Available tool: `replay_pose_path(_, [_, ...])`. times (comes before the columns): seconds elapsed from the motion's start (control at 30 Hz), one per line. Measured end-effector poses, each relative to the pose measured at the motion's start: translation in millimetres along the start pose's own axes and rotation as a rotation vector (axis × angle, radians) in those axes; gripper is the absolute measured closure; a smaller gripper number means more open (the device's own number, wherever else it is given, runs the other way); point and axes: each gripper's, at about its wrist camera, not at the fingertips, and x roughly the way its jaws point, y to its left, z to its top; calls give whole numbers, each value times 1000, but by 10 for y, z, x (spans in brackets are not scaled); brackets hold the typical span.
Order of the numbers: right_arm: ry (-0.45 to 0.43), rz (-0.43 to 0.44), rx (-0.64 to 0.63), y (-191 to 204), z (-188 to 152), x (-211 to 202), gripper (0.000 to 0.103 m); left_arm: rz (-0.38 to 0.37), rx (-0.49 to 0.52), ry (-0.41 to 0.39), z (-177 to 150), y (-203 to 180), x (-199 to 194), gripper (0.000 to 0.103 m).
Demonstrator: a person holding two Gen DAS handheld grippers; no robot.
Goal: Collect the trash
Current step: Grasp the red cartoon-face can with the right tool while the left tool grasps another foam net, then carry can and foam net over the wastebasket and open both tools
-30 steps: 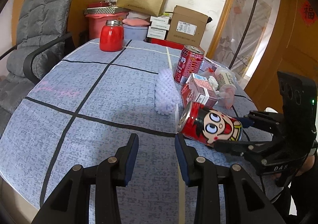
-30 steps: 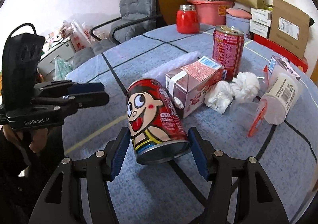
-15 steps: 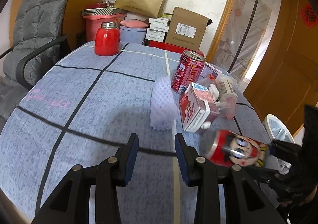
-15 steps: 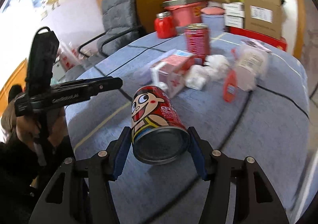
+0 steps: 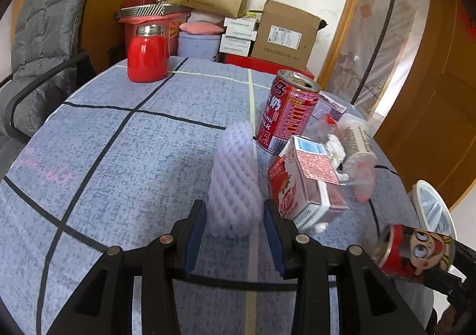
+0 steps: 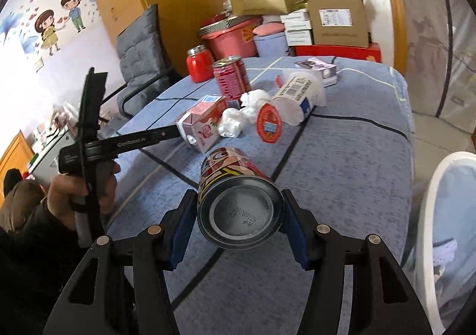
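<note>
I am partway through clearing rubbish off a blue checked table (image 5: 125,156). My right gripper (image 6: 239,217) is clamped on a cartoon-printed can (image 6: 238,201), lifted clear of the cloth and lying along the fingers with its base toward the camera; its jaws have just been closing a little on the can. A white bin (image 6: 446,216) stands beyond the table edge at about four o'clock in the right wrist view, so I judge the next move is to carry the can over its rim and let go. My left gripper (image 5: 235,222) is unclenched, its jaws having just been opening, and a white foam sleeve (image 5: 233,180) sits between them, not yet squeezed; closing on it comes next. The left wrist view shows that sleeve, which the right view does not. The right wrist view shows my left hand (image 6: 80,192) on its handle and the crumpled tissues (image 6: 238,117) more clearly.
</note>
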Motion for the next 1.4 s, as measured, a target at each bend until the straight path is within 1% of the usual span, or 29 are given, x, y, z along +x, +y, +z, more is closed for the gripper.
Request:
replay_pose_path(0.07, [-13,-7,11,-24,5,-39,47,-8,-19,41,2,16,89,65])
replay_pose_path(0.1, [-19,-10,16,-39,6,-55,47,-14,-25,49,-1,27,105,73])
replay_pose_path(0.13, [-23,-12,19,-49,2,-63,47,-14,-28,54,-4,34,115,79])
replay_pose_path(0.23, [-30,-18,25,-56,9,-86,47,-8,-24,32,-21,35,60,84])
replay_pose_path(0.37, [-41,-27,24,-37,9,-127,47,-20,-31,6,-53,24,-77,85])
replay_pose_path(0.6, [-71,-45,21,6,16,-281,48,-39,5,-51,-95,-89,-430,85])
replay_pose_path(0.8, [-87,-58,25,17,12,-399,48,-63,24,-76,-139,-195,-690,85])
replay_pose_path(0.93, [-102,-69,30,11,6,-500,48,-89,51,-93,-178,-330,-882,85])
replay_pose_path(1.13, [-125,-90,43,-34,-42,-667,48,-141,107,-83,-286,-619,-1011,85])
replay_pose_path(1.4, [-152,-138,72,-120,-158,-962,48,-218,176,-57,-381,-1022,-1000,85])
